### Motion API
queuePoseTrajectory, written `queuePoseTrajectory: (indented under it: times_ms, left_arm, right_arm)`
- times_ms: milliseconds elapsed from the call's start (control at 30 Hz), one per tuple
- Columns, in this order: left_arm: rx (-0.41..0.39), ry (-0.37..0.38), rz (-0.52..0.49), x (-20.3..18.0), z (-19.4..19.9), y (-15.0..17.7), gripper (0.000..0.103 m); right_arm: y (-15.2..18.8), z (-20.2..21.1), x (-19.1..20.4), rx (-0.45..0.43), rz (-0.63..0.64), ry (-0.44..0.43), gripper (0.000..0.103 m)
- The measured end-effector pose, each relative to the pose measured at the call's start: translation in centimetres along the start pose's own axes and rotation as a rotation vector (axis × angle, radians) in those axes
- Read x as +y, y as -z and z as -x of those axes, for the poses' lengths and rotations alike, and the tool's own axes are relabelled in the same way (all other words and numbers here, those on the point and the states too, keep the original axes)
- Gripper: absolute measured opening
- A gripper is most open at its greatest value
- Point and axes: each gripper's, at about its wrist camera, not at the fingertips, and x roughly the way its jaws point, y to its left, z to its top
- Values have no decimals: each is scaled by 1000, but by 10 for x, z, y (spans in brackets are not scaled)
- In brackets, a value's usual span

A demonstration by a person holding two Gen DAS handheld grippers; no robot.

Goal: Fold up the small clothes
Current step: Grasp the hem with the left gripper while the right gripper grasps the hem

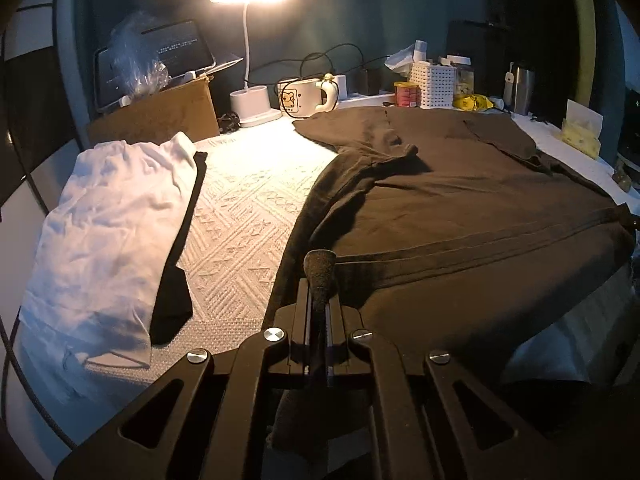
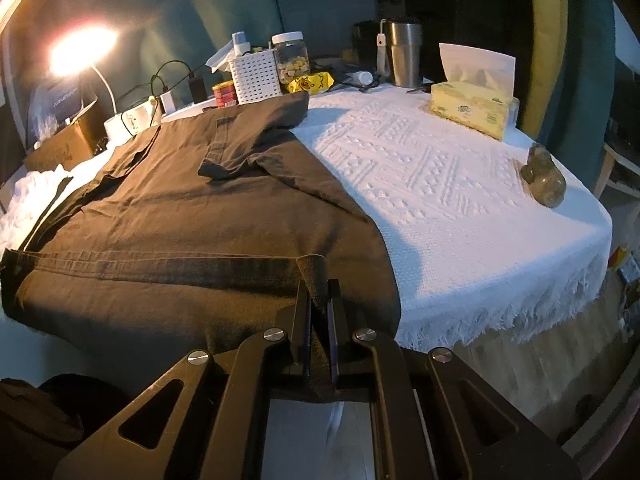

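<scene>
Lamplit table under white woven cloth (image 2: 460, 184), cluttered along far edge. Lying spread ahead of both jaws: dark shirt (image 1: 460, 208), sleeves already folded inward. Left gripper (image 1: 320, 280) and right gripper (image 2: 318, 280) clenching on near hem corners, apparently readying to carry hem toward collar. White garment (image 1: 104, 220) waiting left of left jaws.

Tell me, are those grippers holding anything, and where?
Yes. Both the left gripper and right gripper pinch the brown shirt at its near hem, one toward each corner.
</scene>
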Motion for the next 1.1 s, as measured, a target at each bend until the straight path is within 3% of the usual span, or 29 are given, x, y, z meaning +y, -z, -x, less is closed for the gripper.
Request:
queuePoseTrajectory:
  times_ms: [500, 1100]
  left_arm:
    - [-14, -6, 65, 16, 16, -7, 3]
    - [-97, 7, 86, 27, 17, -54, 3]
  right_arm:
    - [-21, 35, 9, -87, 16, 19, 7]
    - [-69, 45, 13, -168, 23, 41, 7]
